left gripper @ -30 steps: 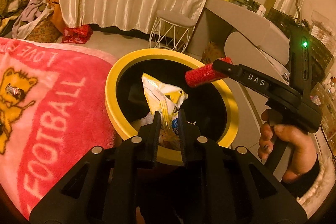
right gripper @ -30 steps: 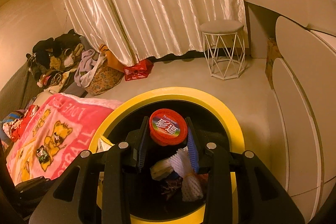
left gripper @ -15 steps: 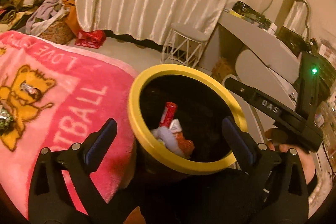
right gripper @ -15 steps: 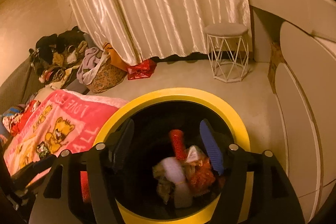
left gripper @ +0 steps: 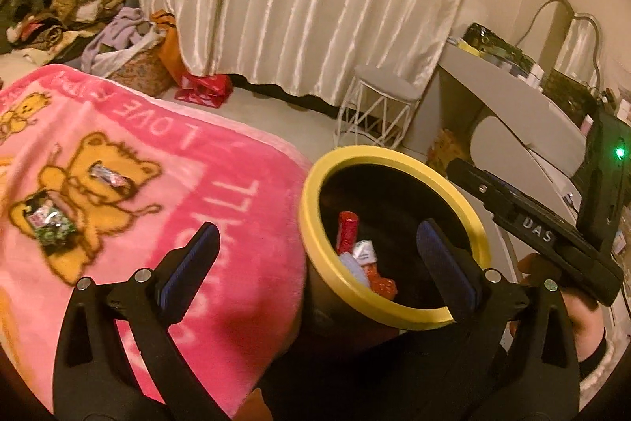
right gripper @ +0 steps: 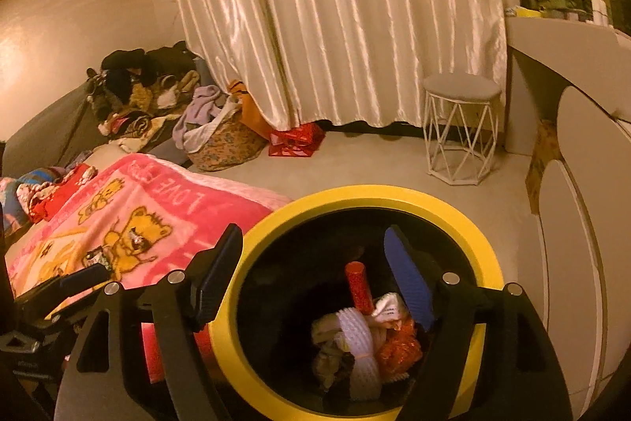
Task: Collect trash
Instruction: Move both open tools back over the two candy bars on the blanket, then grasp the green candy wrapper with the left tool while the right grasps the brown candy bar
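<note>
The black bin with a yellow rim (left gripper: 394, 152) (right gripper: 374, 194) stands beside the bed. Inside lie a red tube (left gripper: 347, 227) (right gripper: 359, 287), a white foam net (right gripper: 359, 334) and a red wrapper (right gripper: 398, 346). My left gripper (left gripper: 315, 263) is wide open and empty, straddling the bin's left rim. My right gripper (right gripper: 315, 271) hangs over the bin, its jaws opening with nothing between them. On the pink blanket (left gripper: 177, 263) lie a candy wrapper (left gripper: 108, 176) and a green wrapper (left gripper: 49, 223).
A white wire stool (right gripper: 459, 129) stands before the curtain (right gripper: 335, 6). A white desk (right gripper: 572, 38) fills the right side. A red bag (right gripper: 295, 141), a laundry basket (right gripper: 221, 145) and a pile of clothes (right gripper: 138, 85) sit on the left. A hand (left gripper: 583, 326) holds the right gripper.
Both grippers opened: the left let go of a yellow snack bag, the right a red-lidded tube, which dropped into the bin. Both drew back and up, the left swinging toward the blanket.
</note>
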Action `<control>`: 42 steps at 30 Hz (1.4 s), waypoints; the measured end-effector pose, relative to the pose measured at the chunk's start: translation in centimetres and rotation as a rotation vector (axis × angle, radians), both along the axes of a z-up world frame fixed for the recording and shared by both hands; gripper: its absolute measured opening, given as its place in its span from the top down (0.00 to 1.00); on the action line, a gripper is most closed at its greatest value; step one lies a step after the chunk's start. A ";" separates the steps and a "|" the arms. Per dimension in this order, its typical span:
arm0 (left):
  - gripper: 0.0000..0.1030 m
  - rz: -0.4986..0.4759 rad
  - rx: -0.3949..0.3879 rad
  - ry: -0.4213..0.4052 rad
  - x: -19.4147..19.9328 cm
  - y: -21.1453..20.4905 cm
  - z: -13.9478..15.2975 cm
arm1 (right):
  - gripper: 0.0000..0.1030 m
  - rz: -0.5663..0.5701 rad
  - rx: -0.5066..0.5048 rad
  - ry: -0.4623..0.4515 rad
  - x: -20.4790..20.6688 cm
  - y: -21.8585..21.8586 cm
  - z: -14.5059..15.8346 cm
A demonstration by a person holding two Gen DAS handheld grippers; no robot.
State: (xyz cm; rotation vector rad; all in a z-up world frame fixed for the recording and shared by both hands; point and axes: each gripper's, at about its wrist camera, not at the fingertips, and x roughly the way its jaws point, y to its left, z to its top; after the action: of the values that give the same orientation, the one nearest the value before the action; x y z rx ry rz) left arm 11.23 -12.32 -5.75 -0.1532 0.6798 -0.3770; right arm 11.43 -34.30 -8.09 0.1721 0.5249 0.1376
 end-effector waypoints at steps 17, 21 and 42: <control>0.11 0.253 -0.021 -0.019 -0.3 10.0 0.5 | 0.30 0.209 0.008 0.016 0.6 7.8 0.3; 0.11 0.318 -0.030 -0.002 -0.1 12.6 0.2 | 0.30 0.281 0.005 0.029 1.1 10.8 0.3; 0.32 0.524 -0.157 0.145 1.0 22.6 -4.5 | 0.41 0.546 -0.215 0.160 10.2 26.1 -4.3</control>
State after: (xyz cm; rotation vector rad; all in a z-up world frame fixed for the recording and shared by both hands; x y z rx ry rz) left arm 12.22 10.26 -10.27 -0.5003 0.7241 0.0865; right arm 21.63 -8.19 -12.42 -0.1761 0.7334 0.6007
